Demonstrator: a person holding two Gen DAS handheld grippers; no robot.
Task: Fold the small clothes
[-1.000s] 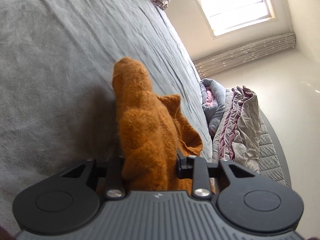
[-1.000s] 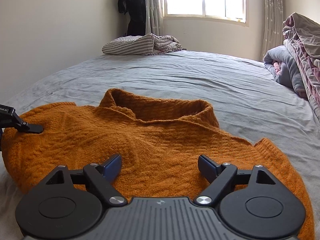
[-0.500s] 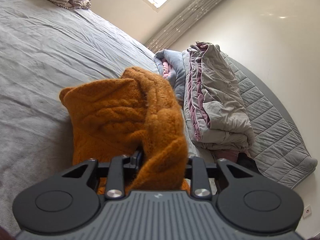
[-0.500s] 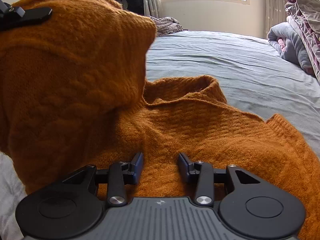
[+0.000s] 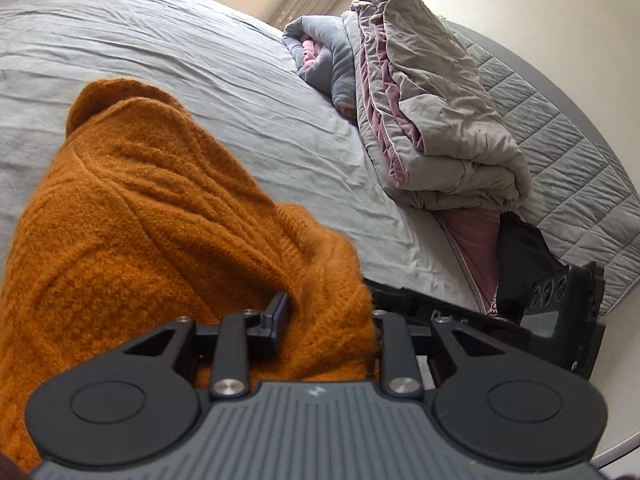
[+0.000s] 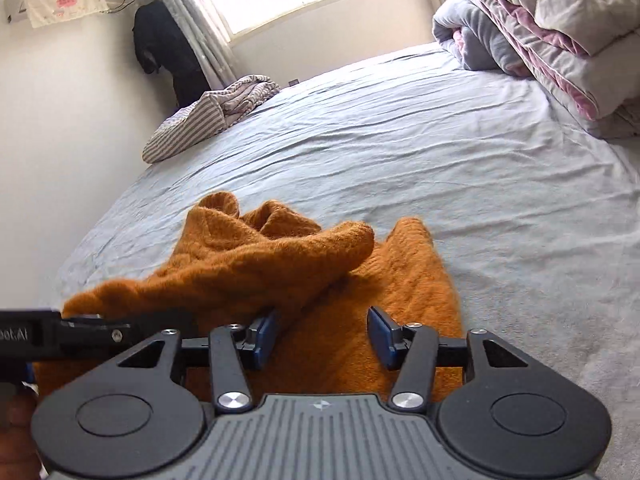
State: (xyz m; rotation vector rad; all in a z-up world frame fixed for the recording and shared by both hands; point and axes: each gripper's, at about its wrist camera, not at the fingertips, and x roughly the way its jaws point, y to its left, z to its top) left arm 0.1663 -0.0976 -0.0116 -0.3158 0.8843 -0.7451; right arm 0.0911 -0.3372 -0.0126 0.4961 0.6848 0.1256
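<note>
An orange knit sweater (image 6: 352, 296) lies on the grey bed sheet (image 6: 420, 152). One side of it is folded over the body. My left gripper (image 5: 326, 324) is shut on the folded-over part of the orange sweater (image 5: 160, 220) and holds it low over the body. It also shows in the right wrist view (image 6: 96, 326) at the left edge. My right gripper (image 6: 322, 338) is open just above the sweater's near edge, with nothing between its fingers. It shows as a black frame in the left wrist view (image 5: 460, 312).
A folded grey and pink duvet (image 5: 432, 120) is stacked at the right of the bed. A striped folded cloth (image 6: 208, 116) lies at the far left corner. A dark garment (image 6: 160, 40) hangs by the window curtain.
My left gripper has carried the sweater's side over and down across the body. My right gripper has opened wider and pulled back a little.
</note>
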